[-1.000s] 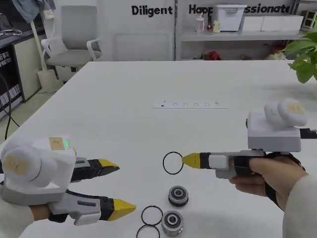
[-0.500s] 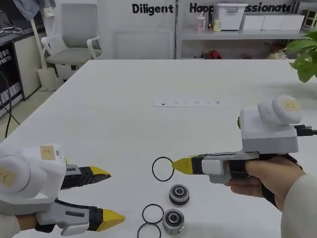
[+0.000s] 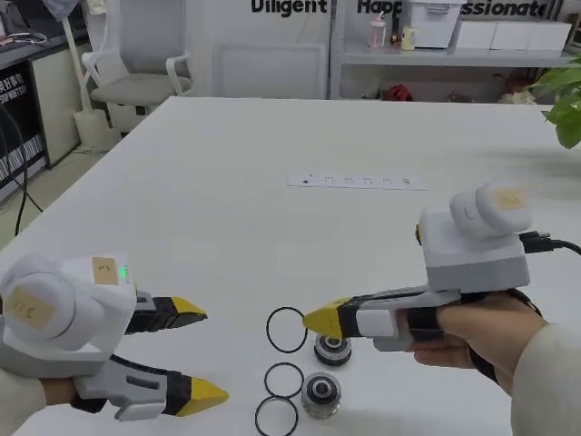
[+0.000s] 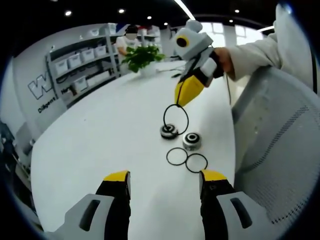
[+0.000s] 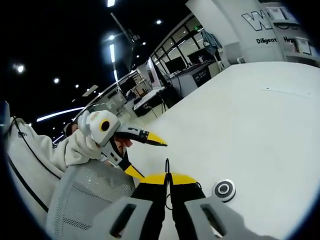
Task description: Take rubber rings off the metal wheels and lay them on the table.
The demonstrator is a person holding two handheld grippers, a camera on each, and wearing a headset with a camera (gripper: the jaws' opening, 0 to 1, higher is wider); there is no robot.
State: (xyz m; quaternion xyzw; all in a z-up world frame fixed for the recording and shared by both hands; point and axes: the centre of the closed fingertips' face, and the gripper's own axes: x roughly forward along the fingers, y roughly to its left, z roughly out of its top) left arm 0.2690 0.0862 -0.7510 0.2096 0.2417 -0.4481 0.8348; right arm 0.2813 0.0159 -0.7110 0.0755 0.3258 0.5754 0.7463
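Head view: my right gripper [image 3: 316,320] has its yellow tips pinched together on a thin black rubber ring [image 3: 268,329]. The ring hangs off the tips just left of the farther metal wheel [image 3: 332,350]. I cannot tell whether its lower edge touches the white table [image 3: 227,200]. The nearer metal wheel [image 3: 320,394] sits just beside the farther one. Two loose rings [image 3: 265,381] lie flat on the table to its left, close together. My left gripper [image 3: 196,352] hovers at the lower left with its jaws wide apart, holding nothing.

Left gripper view: between my two spread yellow tips I see the right gripper [image 4: 181,101] with the rubber ring dangling from it as an open loop. I judge the ring to be almost weightless, soft and stretchy. A pinch anywhere on its cord should hold it, though it could swing or snag on a wheel. The wheels look bearing-like, with a bright machined rim around a dark centre. They are probably stiff, dense and smooth, so liable to slide or roll on the matte tabletop. I would grip one across its rim. I cannot make out whether any ring is left on them.

Right gripper view: my jaws meet at the yellow tips with the ring's cord standing edge-on between them. One of the wheels [image 5: 223,190] lies flat on the table to the right, and the left gripper sits beyond with its tips parted.
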